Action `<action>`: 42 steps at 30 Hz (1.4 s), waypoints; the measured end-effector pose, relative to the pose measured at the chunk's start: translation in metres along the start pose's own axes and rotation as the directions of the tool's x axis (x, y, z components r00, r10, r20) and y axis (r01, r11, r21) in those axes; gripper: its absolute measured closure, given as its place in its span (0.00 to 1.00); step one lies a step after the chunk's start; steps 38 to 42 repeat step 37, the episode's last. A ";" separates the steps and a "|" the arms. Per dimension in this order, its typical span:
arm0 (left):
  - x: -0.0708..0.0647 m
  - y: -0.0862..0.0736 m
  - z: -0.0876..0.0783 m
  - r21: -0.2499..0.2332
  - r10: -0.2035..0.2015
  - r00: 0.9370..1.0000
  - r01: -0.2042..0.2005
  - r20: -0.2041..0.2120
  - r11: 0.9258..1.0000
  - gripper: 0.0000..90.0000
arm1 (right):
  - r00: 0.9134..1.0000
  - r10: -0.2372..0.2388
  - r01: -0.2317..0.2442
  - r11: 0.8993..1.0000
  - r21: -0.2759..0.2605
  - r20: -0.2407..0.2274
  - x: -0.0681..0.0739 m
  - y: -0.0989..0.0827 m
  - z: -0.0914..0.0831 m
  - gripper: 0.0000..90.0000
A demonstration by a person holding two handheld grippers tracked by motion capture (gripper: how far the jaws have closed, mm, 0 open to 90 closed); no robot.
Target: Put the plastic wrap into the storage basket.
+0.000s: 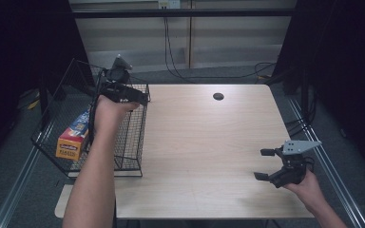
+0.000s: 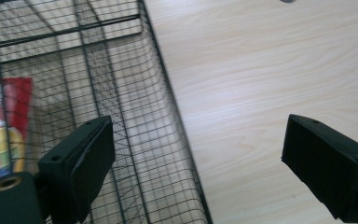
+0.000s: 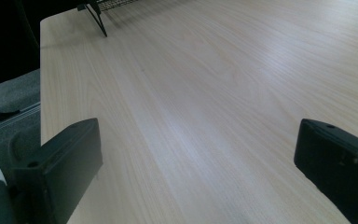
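A black wire basket point(image 1: 129, 142) stands on the left end of the light wooden table point(image 1: 204, 142). In it lies an orange and blue box point(image 1: 72, 137), which the left gripper view shows as a red pack point(image 2: 2, 126) with an orange picture, seen through the mesh point(image 2: 135, 93). My left gripper point(image 1: 141, 98) hangs open and empty over the basket's right wall; its jaws point(image 2: 198, 135) straddle that wall, one over the basket and one over the table. My right gripper point(image 1: 264, 164) rests open and empty near the table's front right, with bare wood between its jaws point(image 3: 196, 135).
A small dark round spot point(image 1: 218, 96) marks the table's far middle. Cables point(image 1: 261, 69) run along the floor behind the table. The basket's foot point(image 3: 98, 18) shows at the far end in the right gripper view. Metal rails point(image 1: 332, 166) flank the table.
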State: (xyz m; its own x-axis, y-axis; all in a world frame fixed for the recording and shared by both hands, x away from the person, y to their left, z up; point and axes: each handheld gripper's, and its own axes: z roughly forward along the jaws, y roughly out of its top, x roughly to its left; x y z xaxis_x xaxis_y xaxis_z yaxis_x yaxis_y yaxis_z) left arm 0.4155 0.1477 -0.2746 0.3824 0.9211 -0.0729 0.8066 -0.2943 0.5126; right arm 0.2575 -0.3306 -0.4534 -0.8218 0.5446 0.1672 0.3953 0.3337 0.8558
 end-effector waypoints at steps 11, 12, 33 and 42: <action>-0.024 -0.001 0.013 0.003 0.090 0.994 -0.091 0.066 0.996 0.10 | 1.000 -0.004 0.004 1.000 0.004 -0.001 0.000 0.000 0.002 0.01; -0.027 -0.001 0.013 0.004 0.096 0.993 -0.096 0.072 0.995 0.10 | 1.000 -0.003 0.003 1.000 0.004 -0.001 0.000 0.000 0.002 0.01; -0.067 -0.018 0.042 -0.058 0.188 0.962 -0.180 0.198 0.982 0.07 | 1.000 -0.024 0.024 0.999 0.040 0.005 0.002 -0.001 0.007 0.01; -0.069 -0.022 0.044 -0.071 0.201 0.954 -0.190 0.221 0.979 0.06 | 1.000 -0.024 0.024 0.998 0.056 0.002 0.002 -0.002 0.009 0.01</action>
